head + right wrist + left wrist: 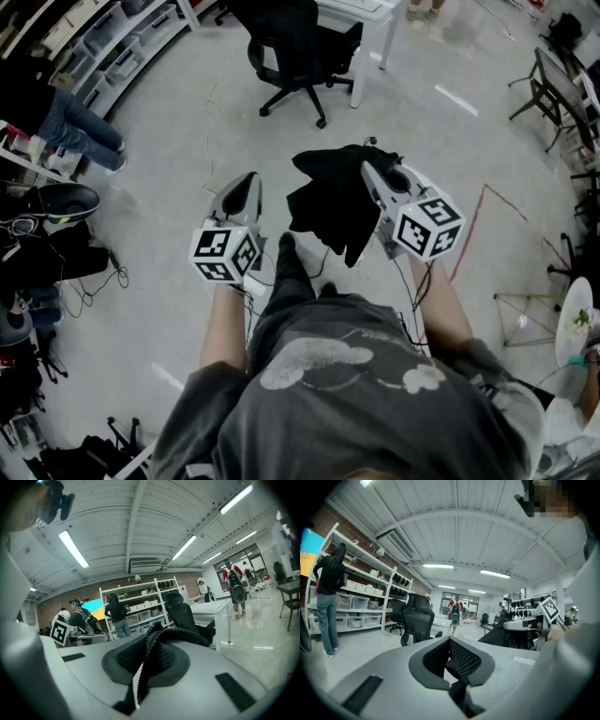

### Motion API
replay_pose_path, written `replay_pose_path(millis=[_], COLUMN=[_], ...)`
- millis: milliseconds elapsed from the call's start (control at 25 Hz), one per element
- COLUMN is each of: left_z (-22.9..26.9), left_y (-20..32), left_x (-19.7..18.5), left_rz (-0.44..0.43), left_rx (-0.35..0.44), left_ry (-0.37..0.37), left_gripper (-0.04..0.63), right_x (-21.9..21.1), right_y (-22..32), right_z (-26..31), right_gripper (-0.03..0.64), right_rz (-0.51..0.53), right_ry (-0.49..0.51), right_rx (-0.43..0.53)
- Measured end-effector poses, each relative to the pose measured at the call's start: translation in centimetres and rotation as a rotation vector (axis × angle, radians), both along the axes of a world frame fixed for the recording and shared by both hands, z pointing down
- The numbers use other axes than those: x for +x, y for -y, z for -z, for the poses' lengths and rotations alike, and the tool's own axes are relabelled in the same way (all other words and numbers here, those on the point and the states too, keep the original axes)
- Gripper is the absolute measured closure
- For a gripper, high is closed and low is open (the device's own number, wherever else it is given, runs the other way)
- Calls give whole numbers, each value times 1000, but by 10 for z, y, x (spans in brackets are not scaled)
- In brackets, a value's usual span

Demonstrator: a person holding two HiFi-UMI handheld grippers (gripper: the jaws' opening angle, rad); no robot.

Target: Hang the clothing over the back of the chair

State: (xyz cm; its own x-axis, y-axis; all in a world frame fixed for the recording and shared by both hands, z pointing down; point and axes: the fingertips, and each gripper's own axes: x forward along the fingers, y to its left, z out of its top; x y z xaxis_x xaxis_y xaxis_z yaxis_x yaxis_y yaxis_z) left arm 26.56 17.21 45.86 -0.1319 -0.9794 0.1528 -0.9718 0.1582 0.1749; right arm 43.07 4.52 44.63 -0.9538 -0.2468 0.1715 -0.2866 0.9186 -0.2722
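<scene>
The left gripper [249, 183] is held out at the left with its jaws pressed together on nothing, apart from the cloth. Just to its right the clothing [330, 204], a black, limp, crumpled garment with a ribbed-looking edge, dangles in loose folds above the pale floor [178, 122], well short of the black office chair [298, 42] that stands farther ahead. At the right, the right gripper [373, 174] pinches the garment's upper edge between closed jaws, and the garment hangs from that gripper alone.
</scene>
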Motion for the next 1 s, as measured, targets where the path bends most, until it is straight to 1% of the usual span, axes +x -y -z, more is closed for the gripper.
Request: replay_pose_path(millis=[80,240,400,560,800,1000], left_z=[0,-5,-14,-16,-20,-17], left_y=[0,-1,1,-1,16,49], left_x=[4,10,9,3,-28,-68], left_rz=[-7,-12,-17,-13,-4,-27], left_rx=[0,0,-48,-58,-62,-64], left_ry=[-6,-43,-34,-36,-35,-26], left_gripper=[594,594,594,594,594,594], right_x=[-1,2,-2,-9,-31,-68], right_y=[-4,-9,-6,-4,15,52], right_z=[1,-2,-5,-9,-14,-8], right_gripper=[615,615,615,615,615,615], right_rz=[8,25,41,46,34,14], right_ry=[-5,-18,-33,-45,-52,-48], right_rx=[-2,6,4,-7,-10,-25])
